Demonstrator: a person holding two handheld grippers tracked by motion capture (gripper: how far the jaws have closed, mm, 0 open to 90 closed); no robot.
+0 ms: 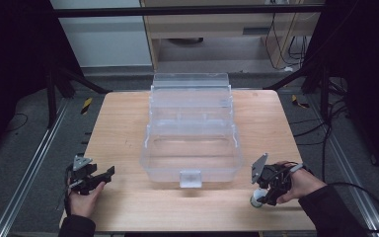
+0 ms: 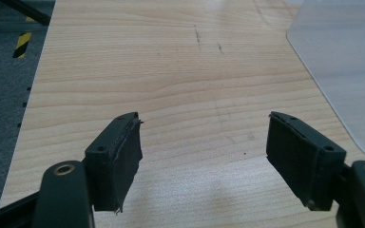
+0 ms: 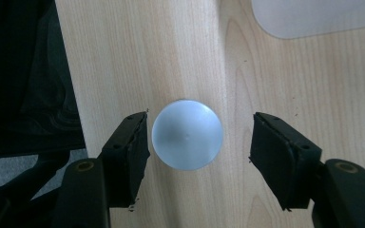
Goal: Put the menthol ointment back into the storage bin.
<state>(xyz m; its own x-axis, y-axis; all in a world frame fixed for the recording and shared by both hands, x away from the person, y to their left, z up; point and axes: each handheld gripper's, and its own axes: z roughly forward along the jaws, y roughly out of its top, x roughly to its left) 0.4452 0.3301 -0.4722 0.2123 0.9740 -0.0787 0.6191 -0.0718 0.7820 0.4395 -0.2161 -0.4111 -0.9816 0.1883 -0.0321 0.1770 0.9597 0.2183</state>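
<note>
The right gripper (image 3: 199,137) points down at the near right of the wooden worktop (image 1: 128,128), its jaws apart around a round white cap (image 3: 187,134) without touching it, while the left gripper (image 2: 202,156) rests open, nothing between its jaws, left of the clear plastic box (image 1: 192,143).

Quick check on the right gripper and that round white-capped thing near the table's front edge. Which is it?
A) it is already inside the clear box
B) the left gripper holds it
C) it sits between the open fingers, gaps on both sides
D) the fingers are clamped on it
C: in the right gripper view the round white cap sits between the right gripper fingers with bare table showing on each side, outside the clear box.
</note>
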